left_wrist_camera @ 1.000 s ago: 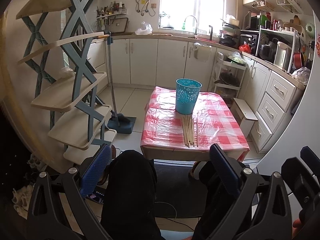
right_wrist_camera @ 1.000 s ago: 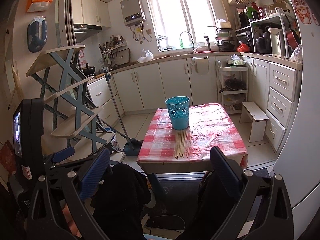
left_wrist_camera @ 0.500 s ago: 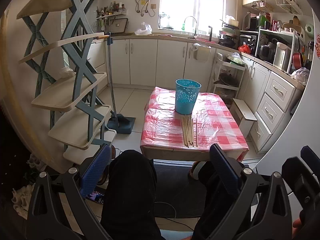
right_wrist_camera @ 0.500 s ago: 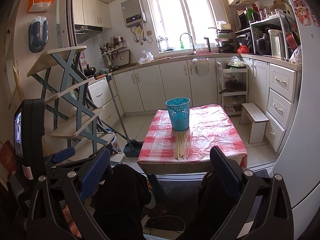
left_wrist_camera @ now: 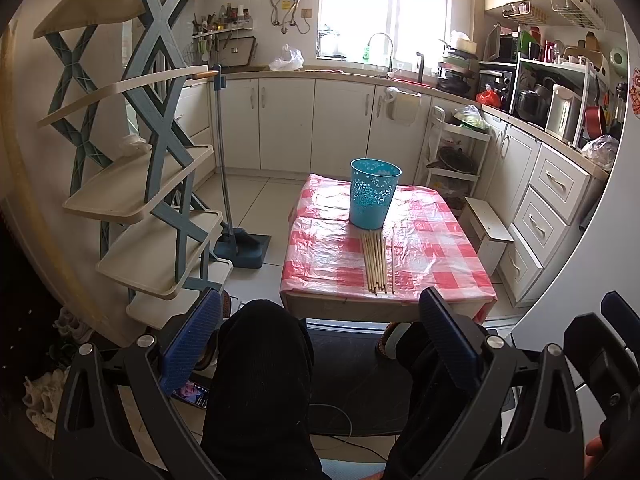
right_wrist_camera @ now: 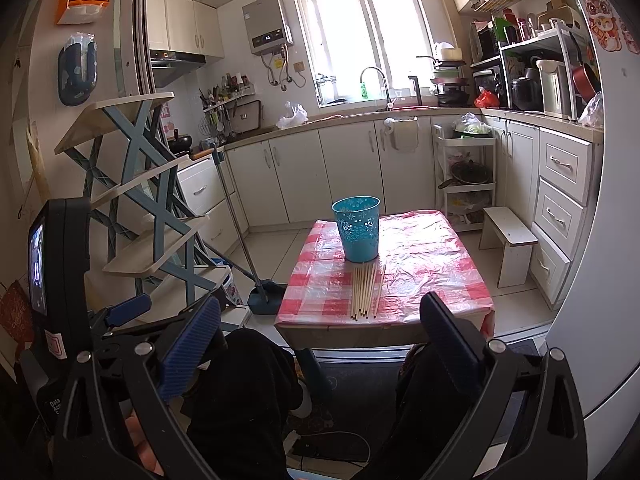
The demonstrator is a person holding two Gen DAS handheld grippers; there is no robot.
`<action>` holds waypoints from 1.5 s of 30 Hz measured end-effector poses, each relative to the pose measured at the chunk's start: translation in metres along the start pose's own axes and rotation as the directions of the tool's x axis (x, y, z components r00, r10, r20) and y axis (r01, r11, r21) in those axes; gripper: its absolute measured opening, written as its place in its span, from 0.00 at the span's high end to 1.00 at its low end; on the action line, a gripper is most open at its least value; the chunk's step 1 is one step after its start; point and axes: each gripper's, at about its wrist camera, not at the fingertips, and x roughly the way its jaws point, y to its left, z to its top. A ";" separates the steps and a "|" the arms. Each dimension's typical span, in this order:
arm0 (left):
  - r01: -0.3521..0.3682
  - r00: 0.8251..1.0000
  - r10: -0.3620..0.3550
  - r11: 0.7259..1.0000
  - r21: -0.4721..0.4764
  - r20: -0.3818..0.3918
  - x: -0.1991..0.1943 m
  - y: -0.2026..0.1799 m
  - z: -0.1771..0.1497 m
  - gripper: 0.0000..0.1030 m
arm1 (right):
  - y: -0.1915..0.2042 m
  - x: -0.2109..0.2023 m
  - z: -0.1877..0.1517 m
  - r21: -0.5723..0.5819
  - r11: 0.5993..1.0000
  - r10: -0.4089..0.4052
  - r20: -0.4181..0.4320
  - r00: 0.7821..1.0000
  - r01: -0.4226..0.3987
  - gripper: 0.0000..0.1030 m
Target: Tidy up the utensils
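Several wooden chopsticks (left_wrist_camera: 377,263) lie side by side on a low table with a red-checked cloth (left_wrist_camera: 436,248), just in front of a teal perforated cup (left_wrist_camera: 373,193) that stands upright. The same chopsticks (right_wrist_camera: 363,290) and cup (right_wrist_camera: 358,228) show in the right wrist view. My left gripper (left_wrist_camera: 320,332) is open and empty, held well back from the table above the person's knees. My right gripper (right_wrist_camera: 320,340) is open and empty, also short of the table's near edge.
A blue and cream folding step ladder (left_wrist_camera: 160,152) stands left of the table, with a broom and dustpan (left_wrist_camera: 240,240) beside it. A small white stool (left_wrist_camera: 486,232) and kitchen cabinets (left_wrist_camera: 552,200) are to the right. The person's legs (left_wrist_camera: 264,380) sit below both grippers.
Both views have shifted only slightly; the table sits a touch higher in the left wrist view. Both grippers stay open and empty.
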 end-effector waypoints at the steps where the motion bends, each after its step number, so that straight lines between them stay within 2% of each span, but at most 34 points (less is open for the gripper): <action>1: 0.000 1.000 0.000 1.000 0.000 0.000 0.000 0.000 0.000 0.08 | 0.000 0.000 0.000 0.000 1.000 0.000 0.000 1.000 0.000 0.07; 11: 0.001 1.000 -0.001 1.000 -0.001 -0.002 0.001 -0.002 -0.001 0.08 | 0.000 0.001 0.000 -0.004 1.000 0.006 -0.001 1.000 -0.006 0.07; 17: 0.047 0.998 -0.047 0.999 -0.002 -0.040 0.028 -0.007 0.009 0.08 | -0.005 0.020 0.013 -0.024 1.000 0.015 0.007 1.000 -0.015 0.07; 19: 0.046 0.998 -0.046 0.999 -0.003 -0.052 0.045 -0.008 0.014 0.08 | -0.014 0.041 0.017 -0.017 1.000 -0.002 -0.013 1.000 0.002 0.07; 23: 0.044 0.991 -0.042 0.999 0.010 -0.128 0.103 -0.014 0.026 0.08 | -0.047 0.101 0.020 0.012 0.999 -0.042 -0.070 0.997 0.043 0.07; 26: 0.051 0.984 -0.047 0.999 0.015 -0.171 0.157 -0.022 0.034 0.08 | -0.075 0.176 0.017 0.007 0.997 -0.080 -0.157 0.984 0.082 0.07; 28: 0.041 0.976 -0.037 0.999 0.015 -0.217 0.200 -0.027 0.038 0.08 | -0.092 0.223 0.010 0.011 0.997 -0.073 -0.219 0.973 0.078 0.13; 30: 0.041 0.964 -0.035 0.999 0.018 -0.264 0.249 -0.034 0.041 0.08 | -0.106 0.282 0.004 0.028 0.997 -0.058 -0.313 0.948 0.070 0.36; 33: 0.037 0.940 -0.037 0.999 -0.007 -0.340 0.316 -0.041 0.041 0.08 | -0.122 0.358 -0.006 0.056 0.996 -0.036 -0.402 0.915 0.064 0.55; 35: 0.021 0.933 -0.023 1.000 -0.009 -0.360 0.349 -0.045 0.040 0.08 | -0.132 0.405 -0.012 0.074 0.995 -0.033 -0.442 0.896 0.073 0.64; 39: 0.018 0.913 -0.027 1.000 -0.026 -0.407 0.416 -0.054 0.041 0.08 | -0.142 0.459 -0.023 0.064 0.993 -0.059 -0.493 0.868 0.104 0.69; 41: 0.013 0.908 -0.023 1.000 -0.028 -0.418 0.436 -0.057 0.040 0.08 | -0.147 0.478 -0.029 0.051 0.992 -0.072 -0.517 0.853 0.115 0.74; 42: 0.012 0.904 -0.024 1.000 -0.029 -0.428 0.449 -0.059 0.040 0.08 | -0.149 0.483 -0.029 0.034 0.993 -0.080 -0.506 0.858 0.113 0.78; 43: 0.013 0.902 -0.025 0.999 -0.029 -0.432 0.457 -0.060 0.038 0.08 | -0.150 0.486 -0.027 0.015 0.994 -0.089 -0.502 0.860 0.112 0.78; 45: 0.016 0.898 -0.024 1.000 -0.022 -0.439 0.474 -0.065 0.038 0.08 | -0.151 0.488 -0.025 -0.031 0.994 -0.103 -0.505 0.857 0.101 0.84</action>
